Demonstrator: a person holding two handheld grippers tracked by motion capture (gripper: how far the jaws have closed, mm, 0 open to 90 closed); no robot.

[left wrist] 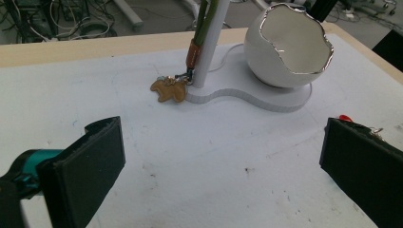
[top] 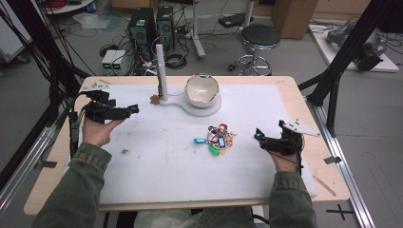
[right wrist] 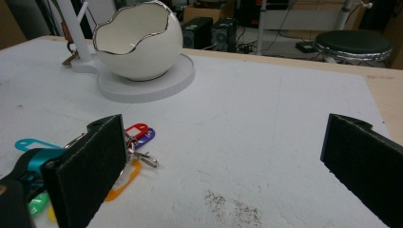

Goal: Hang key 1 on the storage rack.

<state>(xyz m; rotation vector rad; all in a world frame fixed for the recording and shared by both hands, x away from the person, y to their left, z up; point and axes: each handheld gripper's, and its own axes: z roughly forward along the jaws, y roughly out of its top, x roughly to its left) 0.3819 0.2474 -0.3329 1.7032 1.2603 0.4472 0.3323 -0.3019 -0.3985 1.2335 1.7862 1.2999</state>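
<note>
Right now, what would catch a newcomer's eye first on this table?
Probably the white eggshell-shaped bowl on its white stand at the table's far middle, beside a white post. Next, the bunch of colourful key tags lying mid-table, just left of the open right hand-held gripper.

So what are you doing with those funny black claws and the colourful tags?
A person sits at the table holding a claw in each hand. The right gripper is open beside the bunch of key tags, not touching it yet. The left gripper is open too, holding nothing, pointed toward the eggshell bowl and white post.
</note>
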